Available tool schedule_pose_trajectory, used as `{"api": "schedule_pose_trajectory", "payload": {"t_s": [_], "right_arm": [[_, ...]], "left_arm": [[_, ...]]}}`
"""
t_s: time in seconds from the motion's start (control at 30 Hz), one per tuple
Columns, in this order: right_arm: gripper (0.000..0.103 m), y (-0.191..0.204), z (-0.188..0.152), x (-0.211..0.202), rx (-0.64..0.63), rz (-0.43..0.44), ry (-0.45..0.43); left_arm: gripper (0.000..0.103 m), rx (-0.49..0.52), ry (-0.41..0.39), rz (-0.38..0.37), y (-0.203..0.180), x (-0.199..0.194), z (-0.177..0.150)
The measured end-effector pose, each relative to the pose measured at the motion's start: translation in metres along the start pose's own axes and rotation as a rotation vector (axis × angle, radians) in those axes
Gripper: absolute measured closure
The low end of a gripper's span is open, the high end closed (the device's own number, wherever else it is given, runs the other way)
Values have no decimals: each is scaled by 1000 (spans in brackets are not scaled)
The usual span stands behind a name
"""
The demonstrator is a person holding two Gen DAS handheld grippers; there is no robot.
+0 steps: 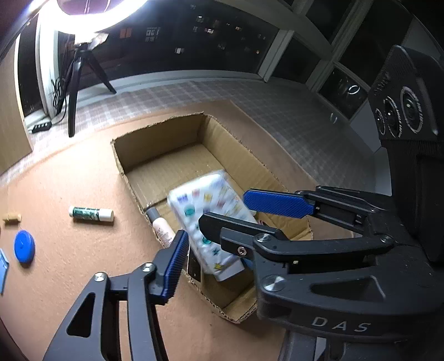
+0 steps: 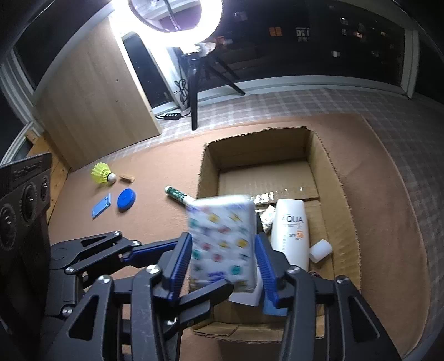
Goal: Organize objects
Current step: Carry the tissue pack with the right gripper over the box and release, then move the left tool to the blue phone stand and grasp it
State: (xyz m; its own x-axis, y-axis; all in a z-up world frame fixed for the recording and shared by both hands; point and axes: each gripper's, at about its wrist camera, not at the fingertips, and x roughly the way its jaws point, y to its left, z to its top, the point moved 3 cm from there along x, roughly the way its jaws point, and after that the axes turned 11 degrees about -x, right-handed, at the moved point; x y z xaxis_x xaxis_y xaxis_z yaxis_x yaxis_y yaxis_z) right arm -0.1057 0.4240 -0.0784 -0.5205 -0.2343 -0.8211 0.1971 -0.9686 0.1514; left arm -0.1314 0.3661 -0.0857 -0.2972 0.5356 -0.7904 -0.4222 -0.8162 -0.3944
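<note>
We note the blurred white packet with coloured prints (image 2: 222,244) over the open cardboard box (image 2: 344,200), between both grippers' parted blue pads, green-banded tube (image 1: 91,213) at nine o'clock.

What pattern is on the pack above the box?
White with small multicoloured shapes; the pack shows best in the right wrist view.

Blurred patterned pack (image 2: 222,241) between right tongs (image 2: 223,263), over cardboard box (image 2: 319,155).

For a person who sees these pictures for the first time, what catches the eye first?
A blurred white pack with coloured prints, between the right tool's blue pads, over the cardboard box. Above glares a ring light. Left of the box, on the brown mat, lie a yellow shuttlecock and a blue lid.
</note>
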Motion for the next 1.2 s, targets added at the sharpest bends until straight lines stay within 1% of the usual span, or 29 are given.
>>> {"api": "schedule_pose_trajectory", "payload": {"t_s": [0.03, 0.07, 0.37, 0.67, 0.87, 0.97, 1.13, 1.2], "right_arm": [[51, -1, 0, 0, 1, -4, -1], [51, -1, -1, -1, 3, -5, -2], [49, 2, 0, -6, 7, -4, -14], [45, 19, 3, -5, -1, -4, -16], [44, 32, 5, 0, 4, 5, -20], [44, 43, 6, 5, 0, 36, -25], [44, 64, 11, 15, -18, 57, -31], [44, 72, 14, 17, -26, 61, -48]], "left_arm": [[41, 3, -3, 6, 0, 0, 0], [41, 3, -4, 7, -1, 0, 0], [41, -6, -19, 14, 4, -12, -2], [41, -35, -45, 48, 27, -35, -9], [41, -79, -57, 86, 60, -54, -19], [41, -124, -60, 108, 86, -65, -28], [41, -211, -70, 150, 134, -86, -41], [41, -251, -82, 168, 155, -96, -45]]}}
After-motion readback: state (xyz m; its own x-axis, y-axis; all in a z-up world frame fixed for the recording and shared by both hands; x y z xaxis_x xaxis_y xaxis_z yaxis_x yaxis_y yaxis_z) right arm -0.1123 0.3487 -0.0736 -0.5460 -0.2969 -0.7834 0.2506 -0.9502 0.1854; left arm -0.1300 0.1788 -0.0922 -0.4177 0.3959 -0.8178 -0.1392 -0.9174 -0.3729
